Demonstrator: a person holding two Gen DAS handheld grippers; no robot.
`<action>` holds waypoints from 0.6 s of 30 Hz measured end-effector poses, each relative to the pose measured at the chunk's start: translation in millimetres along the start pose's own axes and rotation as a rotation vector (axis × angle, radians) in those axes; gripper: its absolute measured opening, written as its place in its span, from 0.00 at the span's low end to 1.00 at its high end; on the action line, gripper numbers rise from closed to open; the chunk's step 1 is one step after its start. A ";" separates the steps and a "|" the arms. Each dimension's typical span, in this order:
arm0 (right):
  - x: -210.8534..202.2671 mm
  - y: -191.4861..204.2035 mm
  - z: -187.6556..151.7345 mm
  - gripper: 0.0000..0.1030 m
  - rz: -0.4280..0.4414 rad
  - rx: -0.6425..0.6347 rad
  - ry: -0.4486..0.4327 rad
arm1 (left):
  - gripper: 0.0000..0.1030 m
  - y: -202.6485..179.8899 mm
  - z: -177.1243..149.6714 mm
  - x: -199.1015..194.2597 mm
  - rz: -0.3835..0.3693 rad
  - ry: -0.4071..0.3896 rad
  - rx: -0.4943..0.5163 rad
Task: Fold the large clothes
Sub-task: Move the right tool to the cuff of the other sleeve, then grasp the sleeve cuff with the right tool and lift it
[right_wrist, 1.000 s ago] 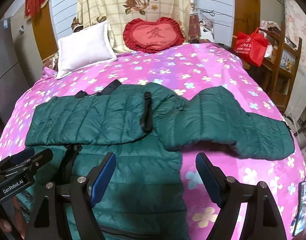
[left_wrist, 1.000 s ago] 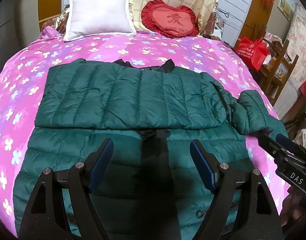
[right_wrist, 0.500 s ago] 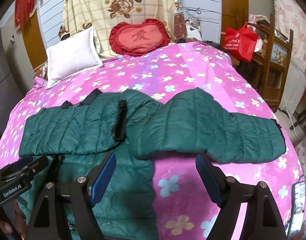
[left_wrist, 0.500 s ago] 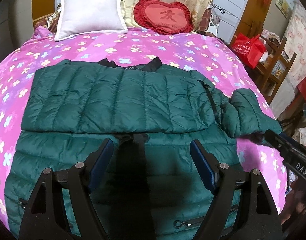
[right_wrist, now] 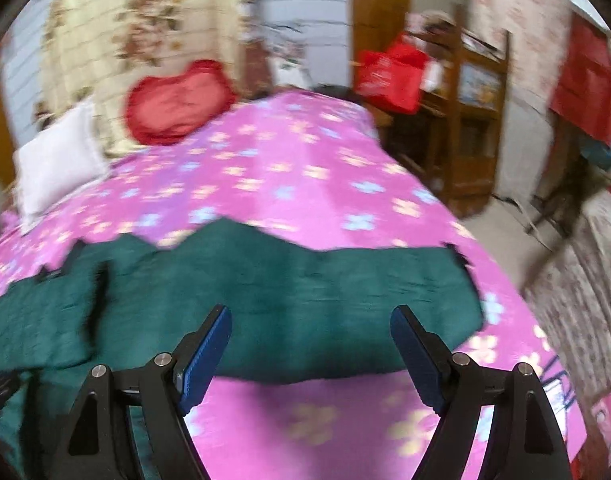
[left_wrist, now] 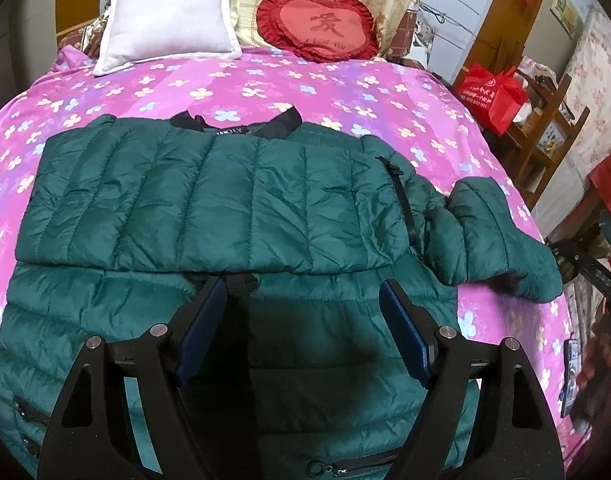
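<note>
Right claw has swung toward the outstretched sleeve of the green jacket, and its view is smeared with motion. A moment ago that claw looked across the jacket's body; now the sleeve fills the middle of its view, lying flat on the pink bedspread on the right side of the jacket. My reading is that this sleeve is the next part to be folded in, since the other sleeve already lies across the jacket's chest. Both blue pads of the right claw stand wide apart, gripping nothing and hovering above the bedspread just short of the sleeve's near edge.

Left claw is likewise spread wide with nothing between its pads, poised over the jacket's lower half, just below the folded sleeve's edge. Whether it touches the fabric cannot be told. The jacket lies spread in the middle of the bed, collar toward the white pillow.
</note>
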State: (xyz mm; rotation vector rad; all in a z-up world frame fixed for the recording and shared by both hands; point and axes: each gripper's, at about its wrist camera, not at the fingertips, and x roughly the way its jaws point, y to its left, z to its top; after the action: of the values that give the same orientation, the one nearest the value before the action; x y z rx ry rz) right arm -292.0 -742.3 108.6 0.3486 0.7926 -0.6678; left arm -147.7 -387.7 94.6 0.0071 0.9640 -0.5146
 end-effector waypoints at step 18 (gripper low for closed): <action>101.2 -135.7 -5.8 0.77 -0.174 0.331 0.151 | 0.77 34.1 -0.5 8.7 0.011 -0.002 -0.056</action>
State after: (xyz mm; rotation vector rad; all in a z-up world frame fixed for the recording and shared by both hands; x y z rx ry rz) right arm -333.6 -882.4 22.9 0.6423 0.8629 -0.9477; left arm -129.7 -361.2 80.1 -0.0390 0.9757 -0.4775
